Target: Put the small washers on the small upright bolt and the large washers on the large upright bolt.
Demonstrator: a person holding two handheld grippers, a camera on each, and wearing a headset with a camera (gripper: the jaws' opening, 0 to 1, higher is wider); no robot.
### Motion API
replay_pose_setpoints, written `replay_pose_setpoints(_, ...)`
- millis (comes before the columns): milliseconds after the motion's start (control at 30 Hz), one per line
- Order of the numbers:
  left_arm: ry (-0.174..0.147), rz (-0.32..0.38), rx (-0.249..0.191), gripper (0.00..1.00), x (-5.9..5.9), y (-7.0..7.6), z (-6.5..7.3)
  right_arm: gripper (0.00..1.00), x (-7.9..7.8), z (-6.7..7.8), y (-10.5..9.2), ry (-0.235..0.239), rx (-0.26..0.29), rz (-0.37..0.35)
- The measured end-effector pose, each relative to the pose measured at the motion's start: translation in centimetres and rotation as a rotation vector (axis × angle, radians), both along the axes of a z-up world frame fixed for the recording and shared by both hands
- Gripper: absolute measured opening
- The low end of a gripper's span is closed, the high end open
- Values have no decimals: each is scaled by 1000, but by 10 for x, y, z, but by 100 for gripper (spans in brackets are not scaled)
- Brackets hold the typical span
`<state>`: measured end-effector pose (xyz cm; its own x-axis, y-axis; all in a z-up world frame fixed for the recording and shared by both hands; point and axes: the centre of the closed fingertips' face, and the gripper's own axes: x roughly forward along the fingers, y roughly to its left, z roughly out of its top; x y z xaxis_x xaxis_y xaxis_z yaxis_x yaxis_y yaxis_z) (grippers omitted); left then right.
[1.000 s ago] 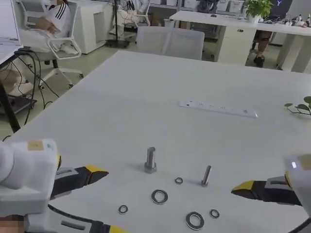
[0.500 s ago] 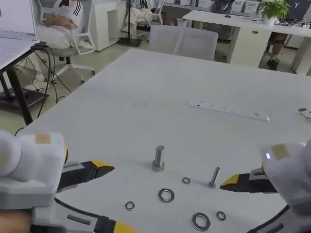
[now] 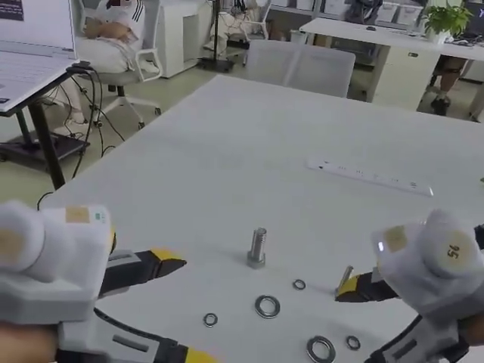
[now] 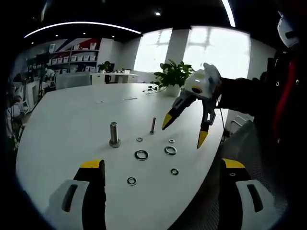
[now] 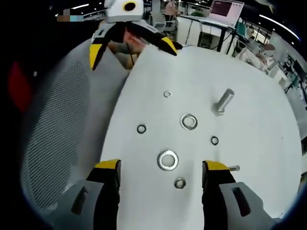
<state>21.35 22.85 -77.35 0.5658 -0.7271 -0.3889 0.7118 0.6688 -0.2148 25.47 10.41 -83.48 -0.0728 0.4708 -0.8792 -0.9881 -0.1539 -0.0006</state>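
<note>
Faintly, 2-digit no. (image 3: 451, 250) atop R gripper (image 4: 183, 134), jaws apart.

washers (image 3: 267, 306) before bolts (image 3: 257, 248), on table (image 3: 249, 151)

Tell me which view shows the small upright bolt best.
The left gripper view: the small upright bolt stands whole on the table, clear of the right gripper beside it. In the head view that gripper's jaw overlaps its lower part. In the right gripper view just a sliver pokes out beside one jaw.
</note>
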Motion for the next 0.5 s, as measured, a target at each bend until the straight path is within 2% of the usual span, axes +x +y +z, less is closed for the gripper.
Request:
replay_pose_setpoints(67, 0, 1, -1, 100, 0, 0, 0, 68, -1, -3, 0, 4, -28, 15)
replay_pose_setpoints(267, 0, 2, -1, 100, 0, -1, 0, 61, 2, -10, 3, 8, -67, 34)
replay_pose_setpoints(367, 2, 0, -1, 98, 0, -1, 0, 54, 3, -14, 1, 5, -96, 40)
replay_pose_setpoints(500, -1, 5, -4, 98, 1, -2, 1, 48, 8, -18, 0, -16, -119, 35)
